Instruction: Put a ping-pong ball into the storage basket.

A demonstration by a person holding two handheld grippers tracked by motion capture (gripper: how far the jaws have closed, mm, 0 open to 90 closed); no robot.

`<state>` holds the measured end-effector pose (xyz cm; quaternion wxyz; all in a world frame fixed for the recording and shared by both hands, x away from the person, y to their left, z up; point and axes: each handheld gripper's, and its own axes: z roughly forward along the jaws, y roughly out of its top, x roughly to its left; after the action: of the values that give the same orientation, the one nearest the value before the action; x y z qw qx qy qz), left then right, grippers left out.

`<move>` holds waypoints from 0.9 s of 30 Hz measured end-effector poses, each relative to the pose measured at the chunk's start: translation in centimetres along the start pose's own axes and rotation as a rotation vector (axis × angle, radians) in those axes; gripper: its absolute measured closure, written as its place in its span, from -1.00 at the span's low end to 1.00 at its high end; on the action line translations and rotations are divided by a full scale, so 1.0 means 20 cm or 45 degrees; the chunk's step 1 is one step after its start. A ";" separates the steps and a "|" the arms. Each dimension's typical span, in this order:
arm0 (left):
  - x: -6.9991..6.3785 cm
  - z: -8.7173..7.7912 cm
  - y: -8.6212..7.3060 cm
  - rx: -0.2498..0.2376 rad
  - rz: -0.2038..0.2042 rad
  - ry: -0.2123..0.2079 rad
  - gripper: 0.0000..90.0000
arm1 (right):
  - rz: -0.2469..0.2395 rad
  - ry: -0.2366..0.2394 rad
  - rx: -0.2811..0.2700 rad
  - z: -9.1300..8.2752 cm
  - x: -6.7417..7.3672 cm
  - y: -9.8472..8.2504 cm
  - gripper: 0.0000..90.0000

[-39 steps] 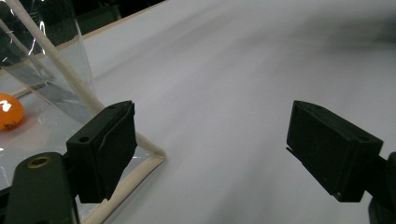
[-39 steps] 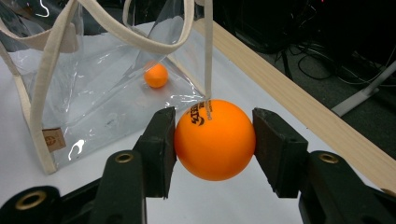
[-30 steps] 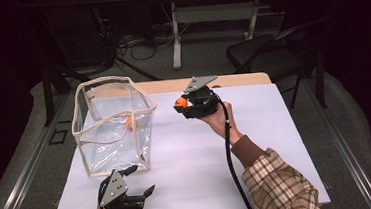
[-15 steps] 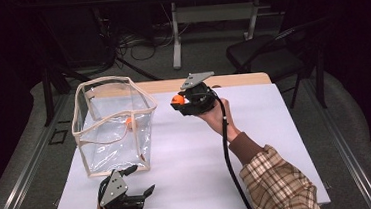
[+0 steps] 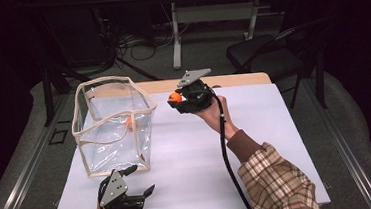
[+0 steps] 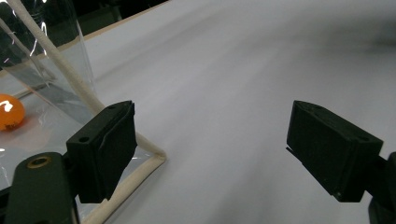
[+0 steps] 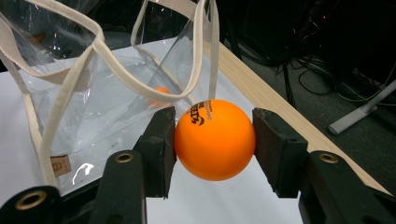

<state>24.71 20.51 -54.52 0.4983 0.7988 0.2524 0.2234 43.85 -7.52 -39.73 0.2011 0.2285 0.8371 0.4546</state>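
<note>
Your right gripper [image 5: 177, 101] is held up over the far part of the bench [image 5: 257, 144], just to the right of the clear bag [image 5: 112, 123], and its jaws are clamped on an orange ball [image 7: 215, 139]. In the right gripper view both pads press against the sides of the ball, which sits squarely between them with its printed lettering turned up and to the left. Past the ball in that view stands the clear bag with its cream trim and looping handles, open at the top, and a second orange ball [image 7: 161, 91] shows through its wall, lying inside on the bottom. From the high view that second ball sits toward the bag's right-hand side, and the ball you hold is outside the bag, near its upper right corner but apart from it. Your left gripper [image 5: 139, 195] rests low at the near edge of the bench, just in front of the bag's near corner. Its jaws stand wide apart with nothing between them; in the left gripper view one pad sits beside the bag's trimmed bottom corner.
</note>
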 end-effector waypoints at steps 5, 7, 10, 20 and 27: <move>0.00 0.00 0.00 -0.001 0.000 0.002 -0.65 | -0.003 -0.001 -0.007 0.00 0.00 0.03 0.13; 0.00 0.00 0.00 -0.001 0.002 0.002 -0.65 | -0.008 0.003 -0.006 0.01 0.01 0.03 0.13; 0.00 0.00 0.00 -0.002 0.001 -0.001 -0.65 | -0.016 0.004 -0.008 0.01 0.02 0.05 0.13; 0.00 0.00 0.00 -0.003 0.001 0.001 -0.65 | -0.028 0.003 -0.019 0.01 0.03 0.10 0.13; 0.00 0.00 0.00 -0.001 0.001 0.000 -0.65 | -0.038 0.001 -0.032 0.02 0.04 0.13 0.13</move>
<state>24.69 20.56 -54.48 0.4984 0.7989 0.2518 0.2236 44.00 -5.49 -37.81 0.2103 0.2133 0.8347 0.4622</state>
